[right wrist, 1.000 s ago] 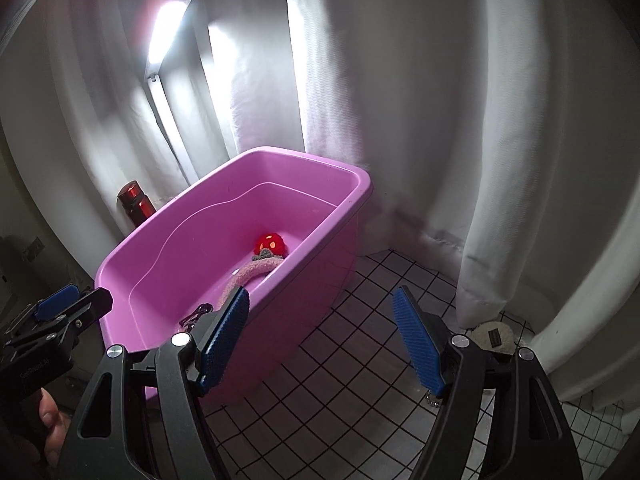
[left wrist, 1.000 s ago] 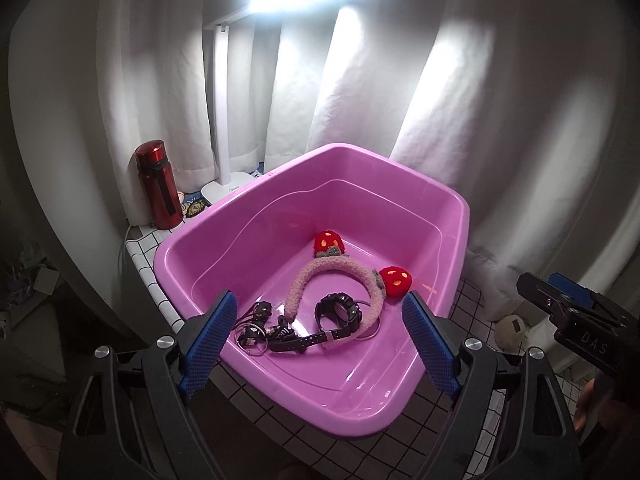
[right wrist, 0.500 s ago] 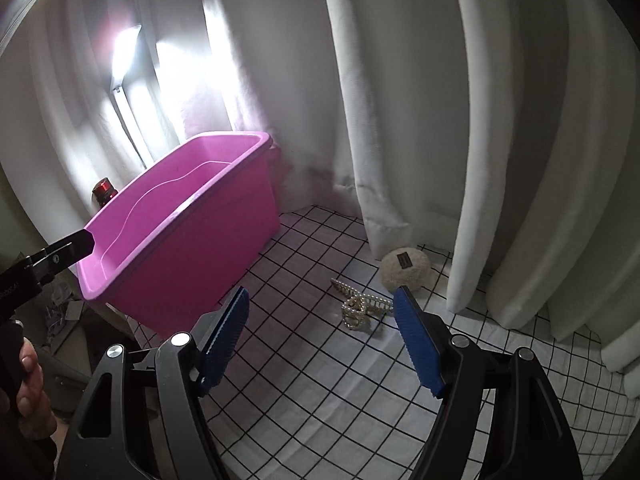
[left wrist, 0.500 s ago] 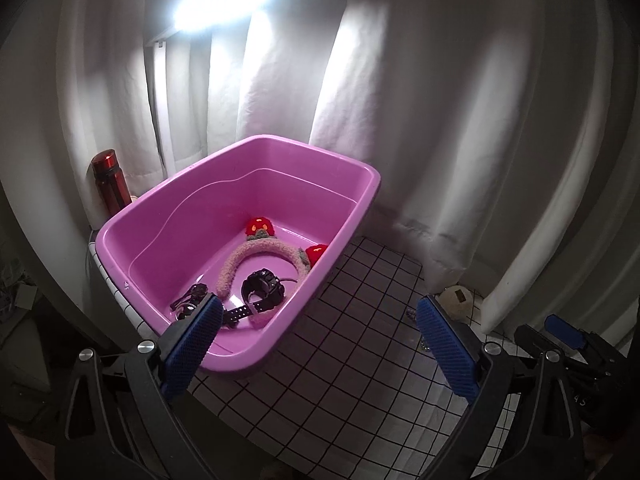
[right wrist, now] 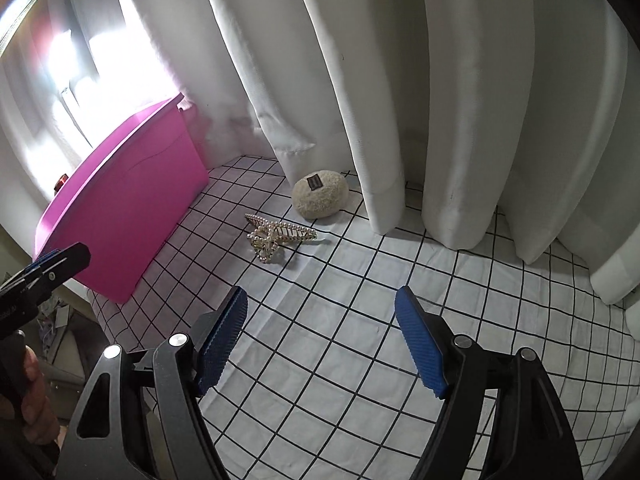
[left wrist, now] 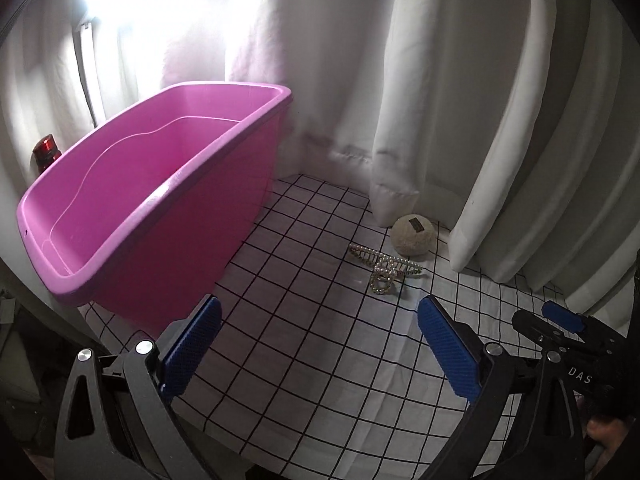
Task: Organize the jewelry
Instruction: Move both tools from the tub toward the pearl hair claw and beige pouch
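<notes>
Right wrist: right gripper (right wrist: pixel 320 344) and left gripper (left wrist: pixel 320 354) both apart, empty; pearl clip (right wrist: pixel 278 236) ahead, puff (right wrist: pixel 320 194) beyond, bin (right wrist: pixel 120 208) far left

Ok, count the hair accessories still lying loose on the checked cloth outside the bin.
2. The pearl claw clip lies on the checked cloth right of the pink bin; the fuzzy beige scrunchie sits just behind it by the curtain. The folds could hide more.
</notes>
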### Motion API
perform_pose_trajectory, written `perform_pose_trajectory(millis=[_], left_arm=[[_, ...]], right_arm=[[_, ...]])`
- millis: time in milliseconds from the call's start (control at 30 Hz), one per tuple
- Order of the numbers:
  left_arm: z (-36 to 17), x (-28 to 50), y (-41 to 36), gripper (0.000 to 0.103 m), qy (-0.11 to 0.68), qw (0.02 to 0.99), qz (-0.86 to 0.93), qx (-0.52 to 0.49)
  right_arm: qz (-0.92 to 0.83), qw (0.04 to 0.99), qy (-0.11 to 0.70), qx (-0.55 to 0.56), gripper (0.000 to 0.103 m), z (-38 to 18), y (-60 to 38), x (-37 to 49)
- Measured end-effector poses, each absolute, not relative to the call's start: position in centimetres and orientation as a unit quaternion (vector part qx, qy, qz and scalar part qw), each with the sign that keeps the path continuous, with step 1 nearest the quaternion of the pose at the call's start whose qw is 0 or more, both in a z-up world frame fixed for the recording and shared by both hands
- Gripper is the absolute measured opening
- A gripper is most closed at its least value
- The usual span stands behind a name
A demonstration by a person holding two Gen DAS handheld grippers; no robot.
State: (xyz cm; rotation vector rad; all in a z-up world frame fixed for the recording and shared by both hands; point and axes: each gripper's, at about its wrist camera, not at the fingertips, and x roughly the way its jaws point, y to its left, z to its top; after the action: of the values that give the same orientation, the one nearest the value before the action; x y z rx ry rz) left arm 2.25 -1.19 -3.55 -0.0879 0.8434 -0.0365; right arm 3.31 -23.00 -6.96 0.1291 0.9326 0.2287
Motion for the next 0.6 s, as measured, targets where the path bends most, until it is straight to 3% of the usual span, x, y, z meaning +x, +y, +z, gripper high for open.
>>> perform_pose_trajectory(millis=[600], left_arm=[[-11.9, 7.5, -2.4, 0.097, 0.421, 0.905, 0.052, -0.046]], right_arm=[[0.162, 0.874, 0.458, 0.031, 0.073, -13.0, -19.3, 16.7]])
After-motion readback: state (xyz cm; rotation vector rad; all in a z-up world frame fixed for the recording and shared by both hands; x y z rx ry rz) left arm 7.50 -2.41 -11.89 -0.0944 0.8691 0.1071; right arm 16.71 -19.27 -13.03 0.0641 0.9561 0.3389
